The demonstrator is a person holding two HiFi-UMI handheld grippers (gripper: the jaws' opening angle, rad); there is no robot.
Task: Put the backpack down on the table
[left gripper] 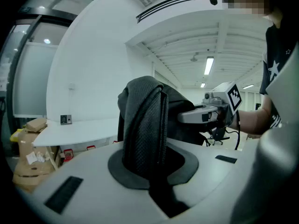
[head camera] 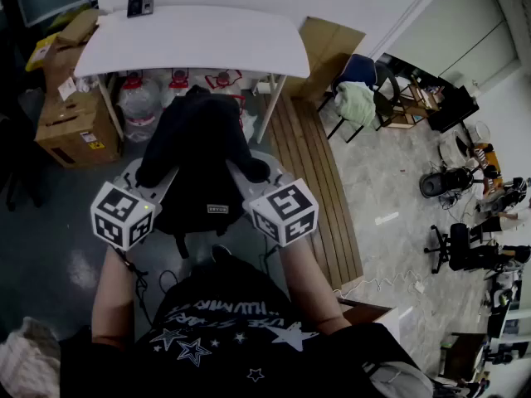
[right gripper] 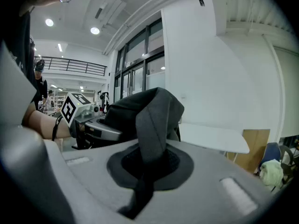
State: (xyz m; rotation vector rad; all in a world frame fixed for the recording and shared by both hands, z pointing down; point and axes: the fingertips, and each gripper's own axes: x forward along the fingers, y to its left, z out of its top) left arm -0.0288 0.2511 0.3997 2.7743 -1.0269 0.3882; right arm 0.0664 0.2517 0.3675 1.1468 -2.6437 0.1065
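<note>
Black fabric backpack (head camera: 203, 152) hangs in the air over the floor, short of the white rounded table (head camera: 191, 44). The left hand-held gripper (head camera: 159, 179) is clamped on one padded strap (left gripper: 145, 125), and the right hand-held gripper (head camera: 247, 177) on the other strap (right gripper: 154, 125). The pick-up looks done. Carrying it forward, lowering it onto the table and letting go remain.
</note>
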